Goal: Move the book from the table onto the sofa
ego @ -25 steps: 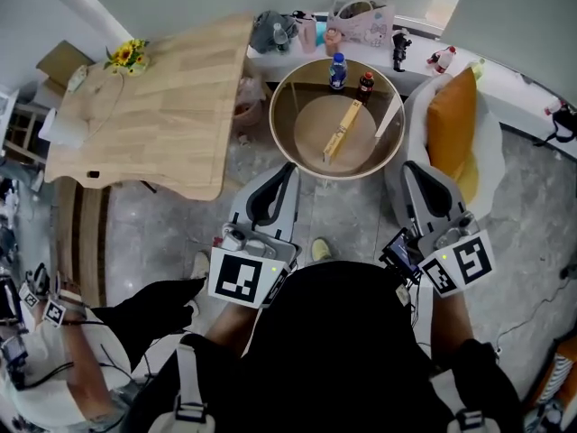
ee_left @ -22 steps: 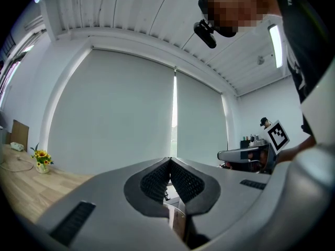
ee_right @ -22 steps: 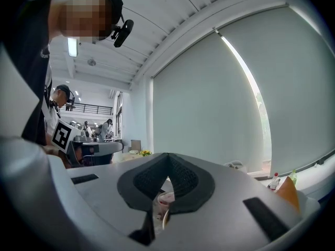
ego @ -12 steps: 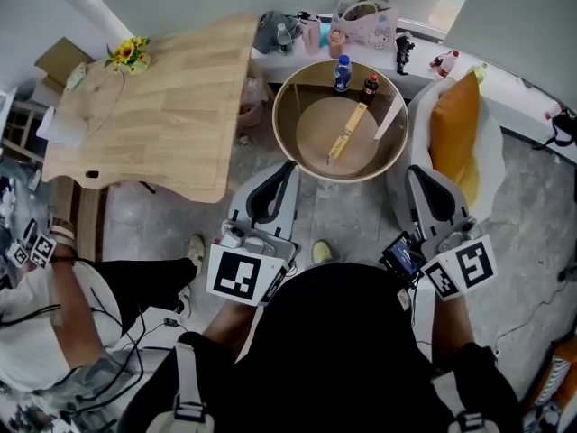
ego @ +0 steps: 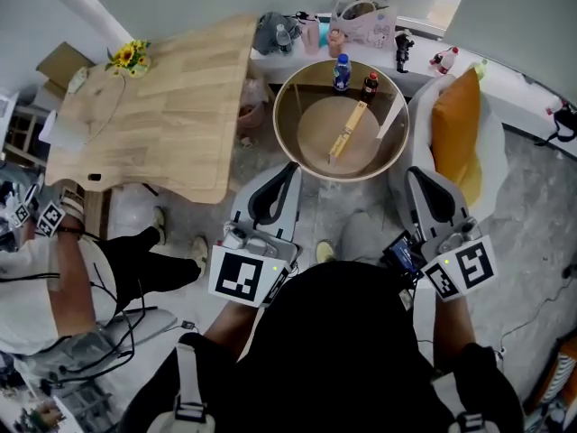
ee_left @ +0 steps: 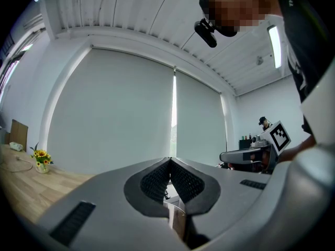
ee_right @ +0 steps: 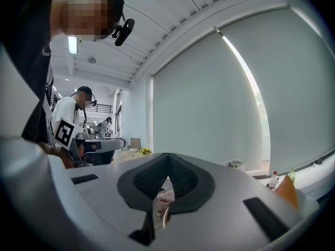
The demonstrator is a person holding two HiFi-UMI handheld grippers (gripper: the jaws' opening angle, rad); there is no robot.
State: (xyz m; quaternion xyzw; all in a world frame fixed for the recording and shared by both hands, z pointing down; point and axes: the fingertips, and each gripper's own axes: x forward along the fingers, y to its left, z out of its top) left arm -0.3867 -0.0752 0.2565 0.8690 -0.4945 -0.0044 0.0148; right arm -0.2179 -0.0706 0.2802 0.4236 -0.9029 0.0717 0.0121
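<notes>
In the head view a narrow tan book (ego: 347, 131) lies inside the round wooden table (ego: 287, 124), straight ahead of me. To its right stands the white sofa (ego: 494, 147) with an orange cushion (ego: 453, 120). My left gripper (ego: 290, 166) is held level short of the table's near rim, shut and empty. My right gripper (ego: 413, 171) sits level near the sofa's front corner, also shut with nothing in it. The left gripper (ee_left: 170, 161) in its own view and the right gripper (ee_right: 167, 159) in its own view each show their pads meeting at the tip.
A blue-capped bottle (ego: 340, 72) and a dark bottle (ego: 368, 86) stand at the round table's far side. A large wooden table (ego: 162, 106) with yellow flowers (ego: 126, 57) fills the left. A seated person (ego: 54, 278) is at the lower left. A cluttered ledge (ego: 361, 16) runs behind.
Both grippers have stayed where they were. The seated person at the left has shifted, with the legs drawn back and an arm raised.
</notes>
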